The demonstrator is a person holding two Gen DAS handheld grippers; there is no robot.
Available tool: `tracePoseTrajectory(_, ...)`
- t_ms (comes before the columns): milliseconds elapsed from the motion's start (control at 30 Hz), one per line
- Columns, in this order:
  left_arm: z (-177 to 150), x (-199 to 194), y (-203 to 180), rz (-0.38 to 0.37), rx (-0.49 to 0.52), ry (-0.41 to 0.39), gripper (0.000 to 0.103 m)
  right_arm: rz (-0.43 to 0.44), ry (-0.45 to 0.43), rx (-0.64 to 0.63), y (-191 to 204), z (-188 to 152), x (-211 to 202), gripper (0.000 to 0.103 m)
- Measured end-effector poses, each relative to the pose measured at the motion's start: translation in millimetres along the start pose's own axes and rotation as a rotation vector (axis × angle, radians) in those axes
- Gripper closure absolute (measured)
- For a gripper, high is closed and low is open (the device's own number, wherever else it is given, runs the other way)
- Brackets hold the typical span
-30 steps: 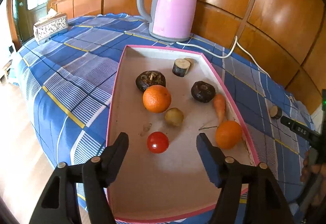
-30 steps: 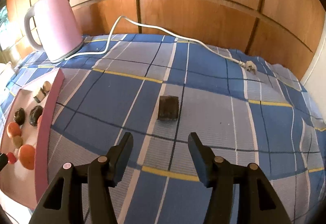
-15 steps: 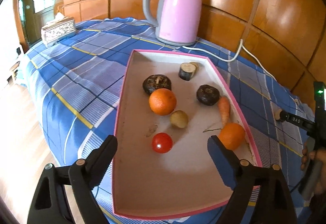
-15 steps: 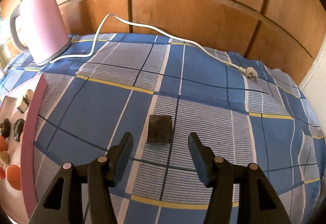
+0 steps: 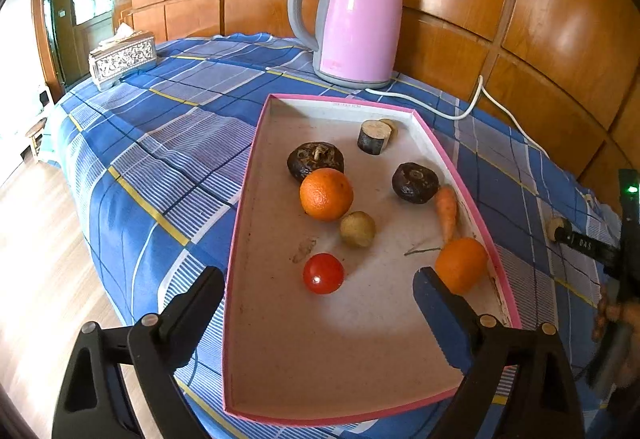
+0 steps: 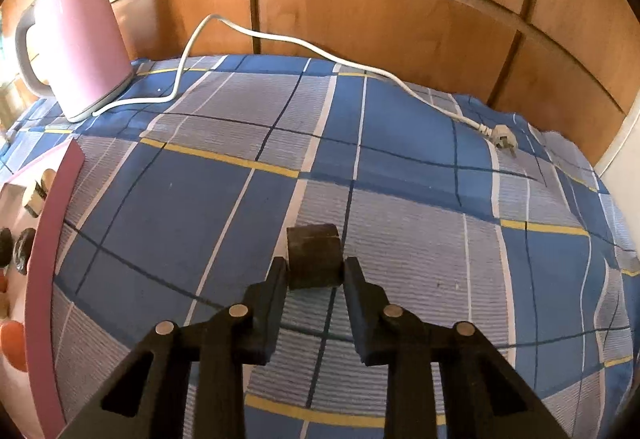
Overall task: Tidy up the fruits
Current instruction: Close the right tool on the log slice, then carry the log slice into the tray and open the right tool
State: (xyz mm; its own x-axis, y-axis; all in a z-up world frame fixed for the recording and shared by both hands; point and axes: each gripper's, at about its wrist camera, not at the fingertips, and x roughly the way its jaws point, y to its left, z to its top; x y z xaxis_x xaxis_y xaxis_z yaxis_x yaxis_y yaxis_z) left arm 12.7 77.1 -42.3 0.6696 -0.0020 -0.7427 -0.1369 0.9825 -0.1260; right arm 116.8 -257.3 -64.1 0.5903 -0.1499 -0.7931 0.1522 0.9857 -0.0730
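A pink-rimmed tray (image 5: 240, 223) holds two oranges (image 5: 326, 194) (image 5: 460, 265), a red tomato (image 5: 323, 273), a small potato-like piece (image 5: 357, 229), a carrot (image 5: 447, 213), two dark round fruits (image 5: 316, 160) (image 5: 414, 183) and a cut stem piece (image 5: 374, 137). My left gripper (image 5: 318, 281) hovers over the tray's near end, its jaws opening, nothing gripped; the tomato lies just beyond the tips. On the cloth right of the tray, my right gripper (image 6: 315, 271) is closing, its pads pressing both sides of a dark cut chunk (image 6: 314, 253).
A pink kettle (image 5: 356, 15) stands behind the tray, and its white cord (image 6: 320, 51) trails to a plug (image 6: 502, 137) on the blue checked cloth (image 6: 200, 207). A patterned tissue box (image 5: 122, 57) sits at the far left. Wooden panels back the table; the floor drops off at left.
The left jaws have spread wider over the tray. The right gripper moved forward to the dark chunk and closed its jaws onto it.
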Motion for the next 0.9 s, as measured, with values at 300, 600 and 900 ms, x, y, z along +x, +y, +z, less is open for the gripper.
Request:
tracePoseTrajectory(300, -3, -2, -8, -0.006, 0.038, -0.005, 0.006, 0.081, -0.012, 0.014, 0, -28, -27, 0.075)
tracePoseTrajectory(600, -4, -8, -9, -0.024, 0.048, -0.021, 0.006, 0.157, -0.016, -0.013, 17, -56, -52, 0.075)
tracePoseTrajectory(900, -3, -11, -6, -0.013, 0.029, -0.035, 0.003, 0.275, -0.019, 0.017, 27, -63, -77, 0.075)
